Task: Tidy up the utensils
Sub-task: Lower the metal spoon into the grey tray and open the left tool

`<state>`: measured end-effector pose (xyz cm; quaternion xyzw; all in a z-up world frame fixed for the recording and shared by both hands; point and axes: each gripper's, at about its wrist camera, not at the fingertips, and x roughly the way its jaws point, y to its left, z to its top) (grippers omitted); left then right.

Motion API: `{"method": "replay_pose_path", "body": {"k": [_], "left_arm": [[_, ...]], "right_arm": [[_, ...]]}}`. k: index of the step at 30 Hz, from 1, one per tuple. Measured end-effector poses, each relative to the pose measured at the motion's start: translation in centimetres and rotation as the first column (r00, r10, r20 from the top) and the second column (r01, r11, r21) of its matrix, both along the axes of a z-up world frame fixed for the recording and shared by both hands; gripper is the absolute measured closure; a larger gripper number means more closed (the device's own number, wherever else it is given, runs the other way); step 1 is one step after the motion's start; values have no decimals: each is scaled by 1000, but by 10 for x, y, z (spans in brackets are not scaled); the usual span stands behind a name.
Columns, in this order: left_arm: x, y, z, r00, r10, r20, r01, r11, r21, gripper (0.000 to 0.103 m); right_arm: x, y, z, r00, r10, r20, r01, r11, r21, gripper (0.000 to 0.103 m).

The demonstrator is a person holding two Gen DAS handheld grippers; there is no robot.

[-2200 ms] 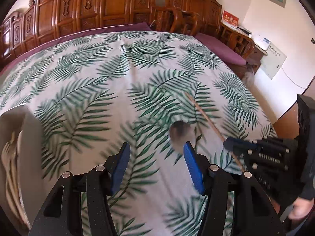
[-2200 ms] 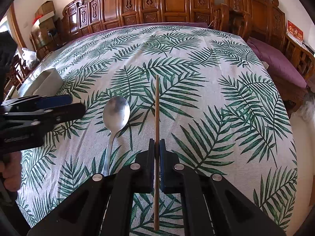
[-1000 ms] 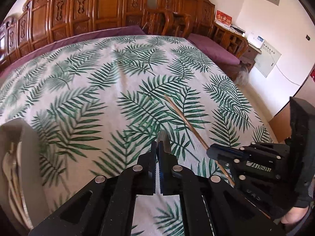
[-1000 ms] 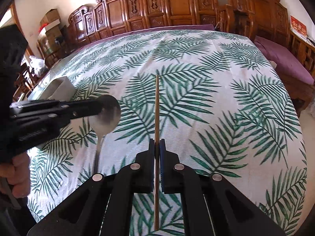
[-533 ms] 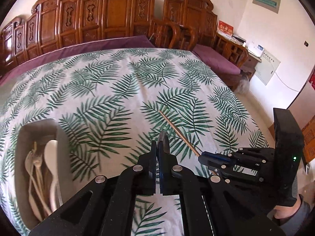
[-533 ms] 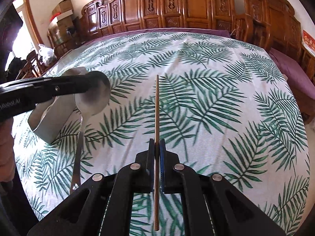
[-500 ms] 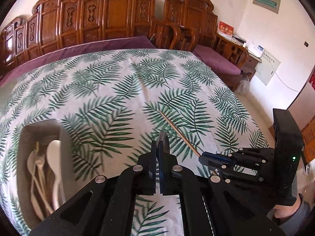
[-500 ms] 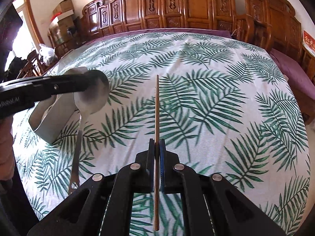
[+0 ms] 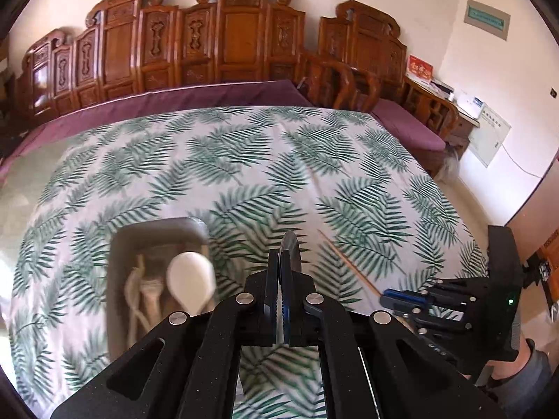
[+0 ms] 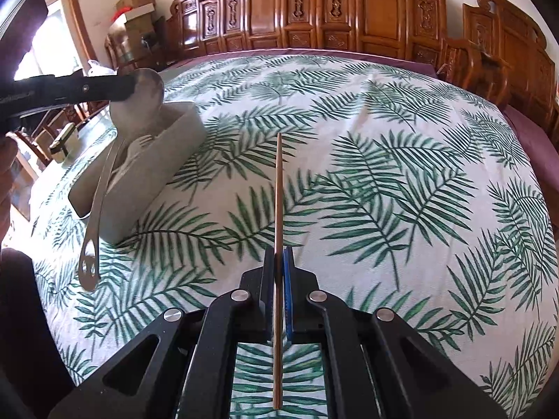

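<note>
Steel spoon point(image 10: 104, 160) hung bowl-up at frame left over the grey utensil tray point(image 10: 167, 160); a thin wooden chopstick point(image 10: 278, 230) pointed straight up frame centre.

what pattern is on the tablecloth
Green palm fronds on white; the tablecloth shows best in the right wrist view.
</note>
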<state>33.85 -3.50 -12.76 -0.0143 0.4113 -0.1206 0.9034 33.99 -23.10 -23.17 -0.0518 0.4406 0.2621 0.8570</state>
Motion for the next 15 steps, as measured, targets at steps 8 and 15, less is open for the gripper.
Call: {"method": "replay_pose_path", "body": {"k": [8,15], "left_arm": [[-2,52,5,998,56,10,-57,998,36,102],[2,88,7,994,105,26,-106,993,42,102]], "right_arm": [[-12,15,13,999,24,34,-24,1000,17,97],[-19,30,20,998,44,53,-46,999,23,97]]}}
